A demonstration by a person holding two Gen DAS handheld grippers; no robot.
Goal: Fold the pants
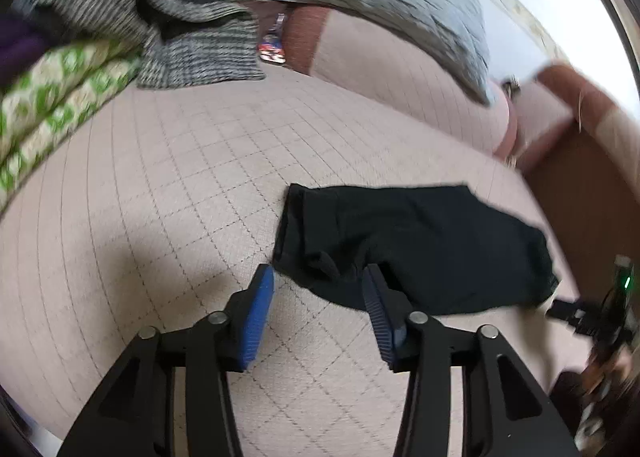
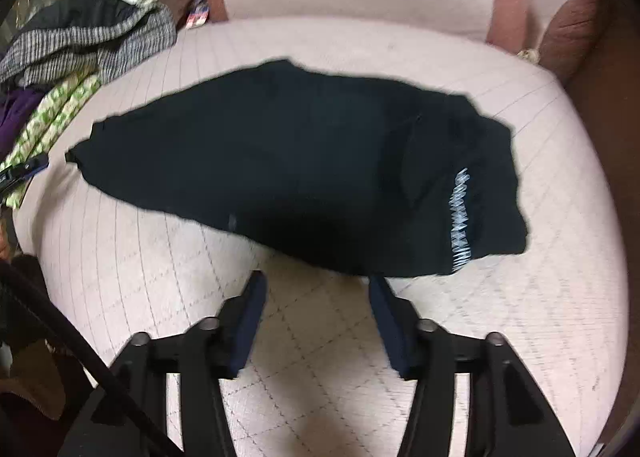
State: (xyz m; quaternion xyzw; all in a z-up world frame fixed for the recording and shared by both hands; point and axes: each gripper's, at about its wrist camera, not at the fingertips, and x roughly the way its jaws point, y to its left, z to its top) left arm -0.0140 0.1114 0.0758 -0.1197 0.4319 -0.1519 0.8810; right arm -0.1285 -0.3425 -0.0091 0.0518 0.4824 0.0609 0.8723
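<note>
pants [image 2: 288,161] black, flat on quilted pink cushion [image 2: 540,297], far of both claws | left gripper [image 1: 318,281] spread, empty, at near edge | right gripper [image 2: 318,289] spread, empty | I judge cloth light, limp, non-slip; I'd pinch the left hem corner [image 1: 294,193] and the printed end [image 2: 460,217]

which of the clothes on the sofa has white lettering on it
The black pants, spread flat on the seat before both open grippers. The white print runs near one end; the grey striped garment piled at the side has none.
</note>
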